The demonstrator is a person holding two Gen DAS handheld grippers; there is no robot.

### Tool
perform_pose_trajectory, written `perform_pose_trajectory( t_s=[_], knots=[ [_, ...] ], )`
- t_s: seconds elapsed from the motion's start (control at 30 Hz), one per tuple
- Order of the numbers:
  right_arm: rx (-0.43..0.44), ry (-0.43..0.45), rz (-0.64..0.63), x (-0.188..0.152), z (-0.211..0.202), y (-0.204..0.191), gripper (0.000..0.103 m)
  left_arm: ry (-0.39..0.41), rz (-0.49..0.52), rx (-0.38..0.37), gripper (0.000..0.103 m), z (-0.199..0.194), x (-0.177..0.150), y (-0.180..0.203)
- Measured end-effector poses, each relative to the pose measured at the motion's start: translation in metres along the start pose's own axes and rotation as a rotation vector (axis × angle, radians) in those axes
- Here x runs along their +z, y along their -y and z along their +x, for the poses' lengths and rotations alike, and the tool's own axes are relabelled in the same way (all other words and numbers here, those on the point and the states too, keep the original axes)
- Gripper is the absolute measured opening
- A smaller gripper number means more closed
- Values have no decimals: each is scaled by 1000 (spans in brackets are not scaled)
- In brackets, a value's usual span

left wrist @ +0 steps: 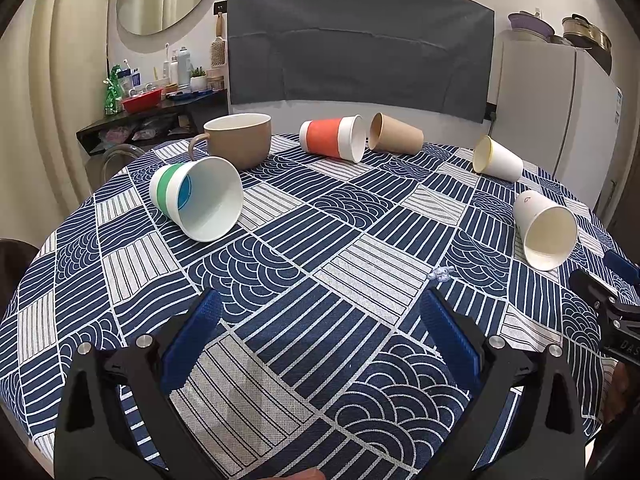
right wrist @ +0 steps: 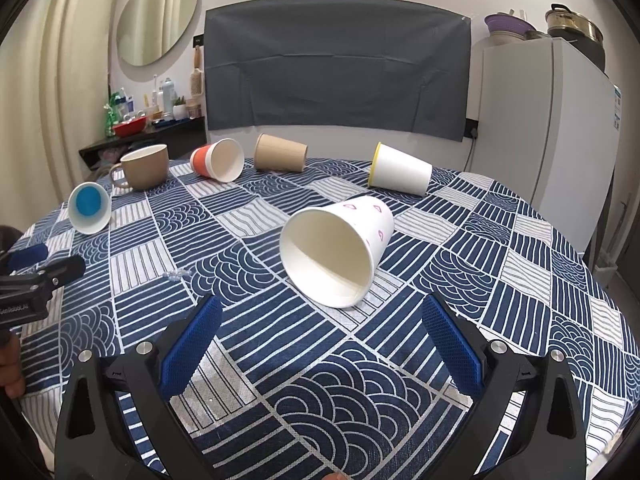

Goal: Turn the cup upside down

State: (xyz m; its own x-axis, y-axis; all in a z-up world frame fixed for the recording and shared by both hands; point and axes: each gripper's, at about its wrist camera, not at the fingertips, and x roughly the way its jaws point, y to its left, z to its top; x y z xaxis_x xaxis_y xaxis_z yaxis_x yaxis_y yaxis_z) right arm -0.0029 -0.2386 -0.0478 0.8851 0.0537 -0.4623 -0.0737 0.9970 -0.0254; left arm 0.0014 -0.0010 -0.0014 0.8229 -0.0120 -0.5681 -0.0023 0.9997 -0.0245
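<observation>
Right wrist view, item 1: white paper cup with pink marks (right wrist: pixel 336 250), lying on its side on the bench (right wrist: pixel 520 280), open mouth turned toward the camera, base pointing away. It sits just ahead of the right claw (right wrist: pixel 320 344) and roughly on its centre line, not touching either pad. Right claw: released, jaws spread wide, nothing between them.

Item 2: left claw (left wrist: pixel 320 340), likewise released and empty, poised over bare patterned cloth. From its view the same cup appears at far right (left wrist: pixel 546 230), well apart from its fingers.

Item 3, other stock on the bench, all apart from one another: green-banded cup with blue base (left wrist: pixel 196 196), orange-sleeved cup (left wrist: pixel 332 138), brown paper cup (left wrist: pixel 394 134), yellow-rimmed white cup (right wrist: pixel 400 170), each on its side; one tan ceramic mug (left wrist: pixel 240 140) standing upright.

Handling note, judged: the pink-marked cup looks very light and thin-walled, so it will crush or go oval under a hard squeeze and may skid or roll on the cloth when nudged. Best hold is across the side wall around mid-height or nearer the stiffer base, with a gentle close; the rolled rim is firm but leaves little to bear on. The right claw seems the better placed to take it.
</observation>
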Motion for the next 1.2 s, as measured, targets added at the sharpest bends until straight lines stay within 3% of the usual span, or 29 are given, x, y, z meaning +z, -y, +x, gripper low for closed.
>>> perform_pose_trajectory(
  t_s=[0.4,0.7,0.87,1.2],
  knots=[
    [4,4,0,0,-1,0,95,-4,5,17,97,1,-1,0],
    [16,11,-3,0,-3,-1,95,-59,56,-15,97,10,3,9],
    [22,16,-6,0,-4,-1,95,-131,71,-20,97,22,12,14],
    [34,21,-6,0,-5,-1,95,-86,136,37,97,17,52,28]
  ],
)
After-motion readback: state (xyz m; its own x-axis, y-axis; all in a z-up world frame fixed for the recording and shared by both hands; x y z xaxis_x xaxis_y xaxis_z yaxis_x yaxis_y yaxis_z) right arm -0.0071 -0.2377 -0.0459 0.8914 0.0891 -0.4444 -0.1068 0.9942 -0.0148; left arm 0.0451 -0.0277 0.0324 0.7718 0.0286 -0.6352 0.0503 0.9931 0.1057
